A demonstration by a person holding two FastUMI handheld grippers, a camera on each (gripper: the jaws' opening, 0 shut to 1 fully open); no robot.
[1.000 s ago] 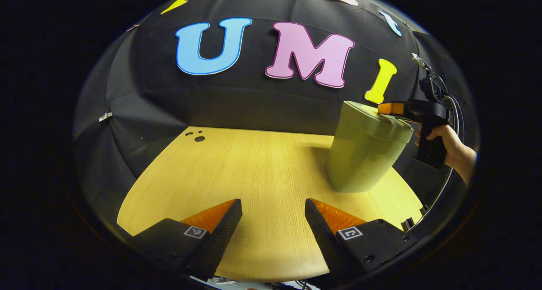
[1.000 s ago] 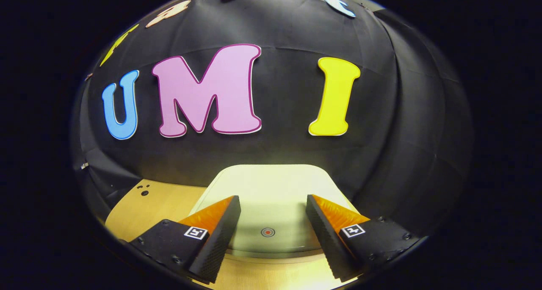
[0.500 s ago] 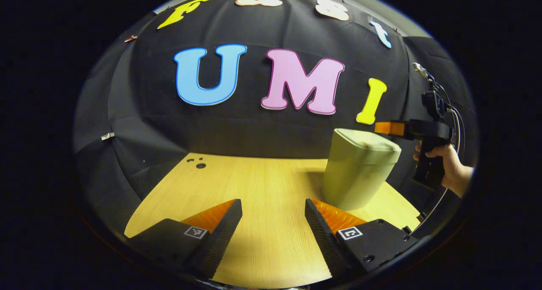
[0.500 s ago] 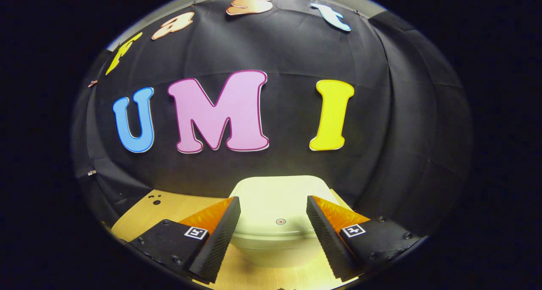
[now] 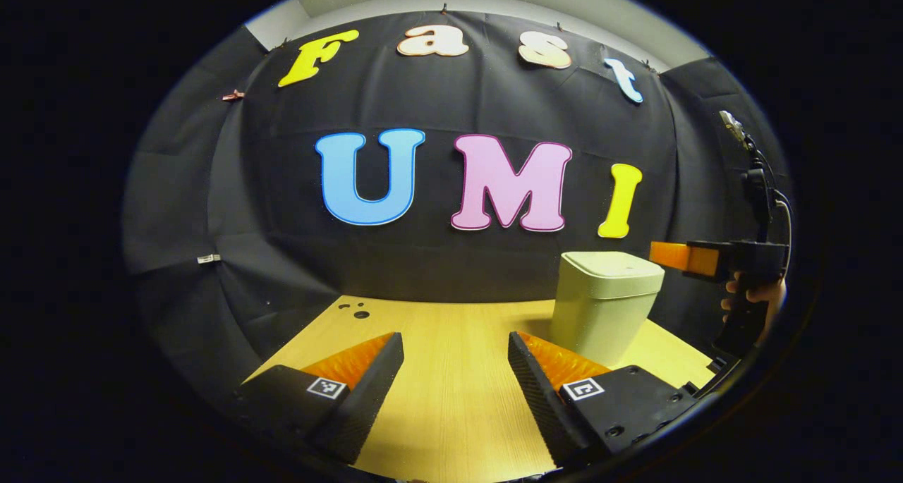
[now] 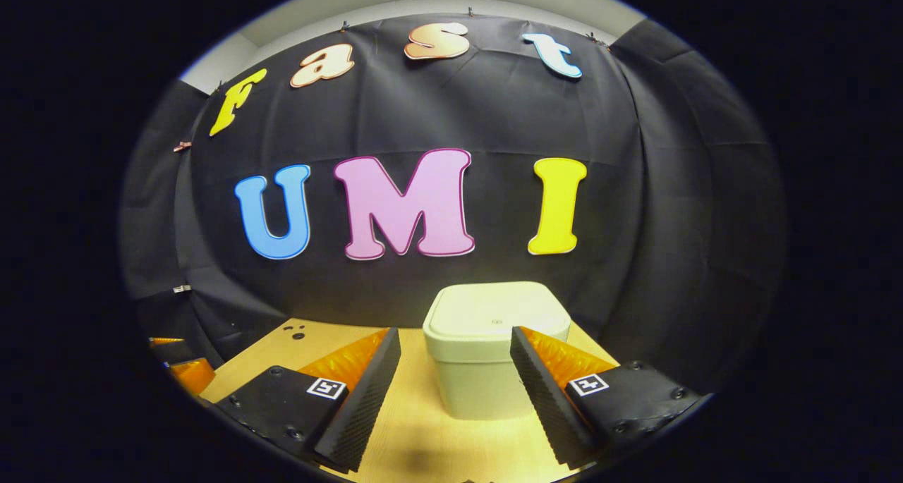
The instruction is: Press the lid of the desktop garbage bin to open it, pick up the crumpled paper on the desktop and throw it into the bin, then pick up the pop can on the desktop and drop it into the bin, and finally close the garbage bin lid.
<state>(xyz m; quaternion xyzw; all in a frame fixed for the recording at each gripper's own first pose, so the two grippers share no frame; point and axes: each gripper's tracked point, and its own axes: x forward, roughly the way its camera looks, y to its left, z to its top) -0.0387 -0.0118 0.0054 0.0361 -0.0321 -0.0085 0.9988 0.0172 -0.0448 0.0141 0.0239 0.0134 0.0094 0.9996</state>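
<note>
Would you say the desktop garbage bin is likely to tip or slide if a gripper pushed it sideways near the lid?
Probably yes: the garbage bin looks like light plastic, taller than wide, narrowing toward its base. The wooden table looks smooth, so a low push might slide it.

No readable text or labels

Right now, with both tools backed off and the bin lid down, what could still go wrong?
1. The bin stands close to the table edge on its right side in the left gripper view; a sideways bump might tip it off.
2. The right tool is open, with the bin straight ahead between its fingers; moving forward could knock the bin.
</note>
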